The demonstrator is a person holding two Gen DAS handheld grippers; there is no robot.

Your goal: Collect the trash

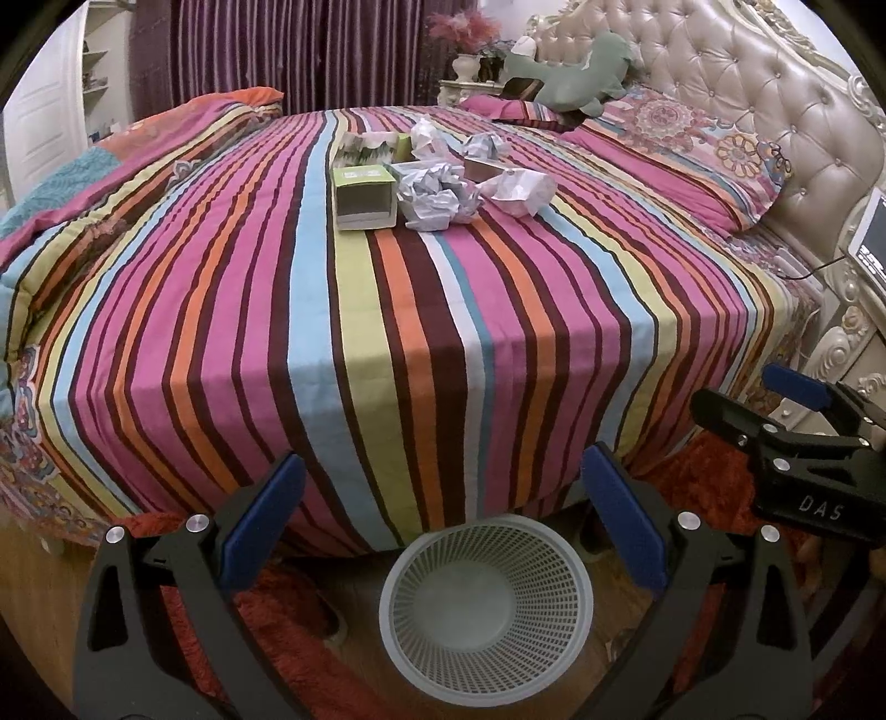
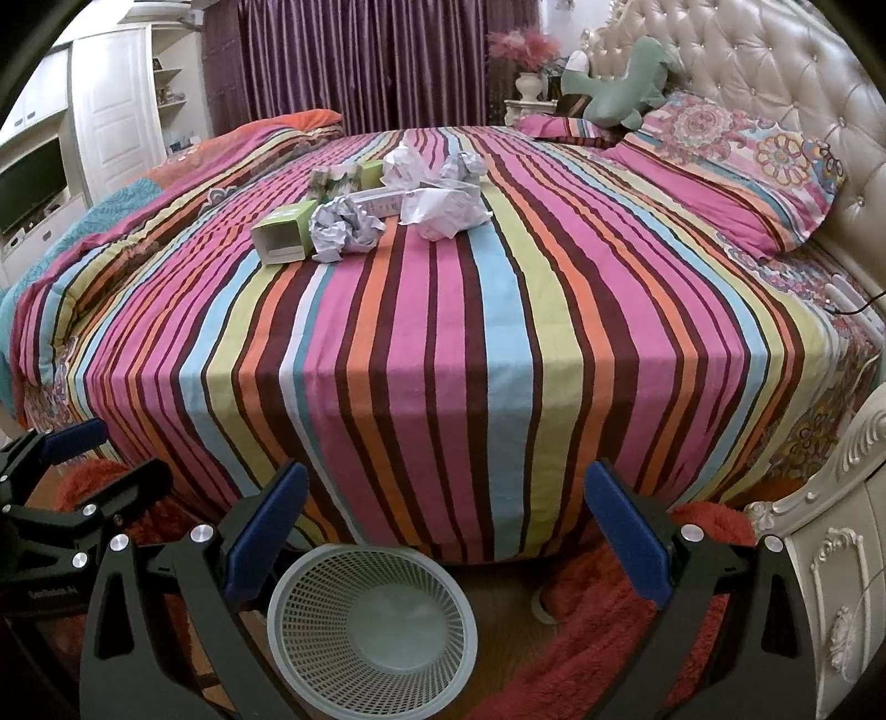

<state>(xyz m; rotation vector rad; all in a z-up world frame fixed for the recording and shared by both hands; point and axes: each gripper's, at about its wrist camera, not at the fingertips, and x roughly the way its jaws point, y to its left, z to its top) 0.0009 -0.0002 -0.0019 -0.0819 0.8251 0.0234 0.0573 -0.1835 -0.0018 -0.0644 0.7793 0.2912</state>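
Trash lies in a heap on the striped bed point(image 1: 387, 310): a green and white box point(image 1: 364, 198), a crumpled paper ball point(image 1: 437, 200), a crumpled white wrapper point(image 1: 518, 191) and more boxes and paper behind them. The heap also shows in the right wrist view, with the green box point(image 2: 282, 239) and paper ball point(image 2: 343, 227) nearest. A white mesh wastebasket point(image 1: 487, 603) stands on the floor at the bed's foot, also in the right wrist view point(image 2: 371, 620). My left gripper point(image 1: 443, 520) and right gripper point(image 2: 443, 526) are both open and empty, above the basket, far from the trash.
A pink pillow point(image 1: 675, 166) and a green plush toy point(image 1: 570, 72) lie by the tufted headboard point(image 1: 747, 72). A carved white nightstand point(image 2: 830, 554) stands at the right. A red shaggy rug point(image 2: 598, 637) covers the floor. Purple curtains point(image 1: 288, 50) hang behind.
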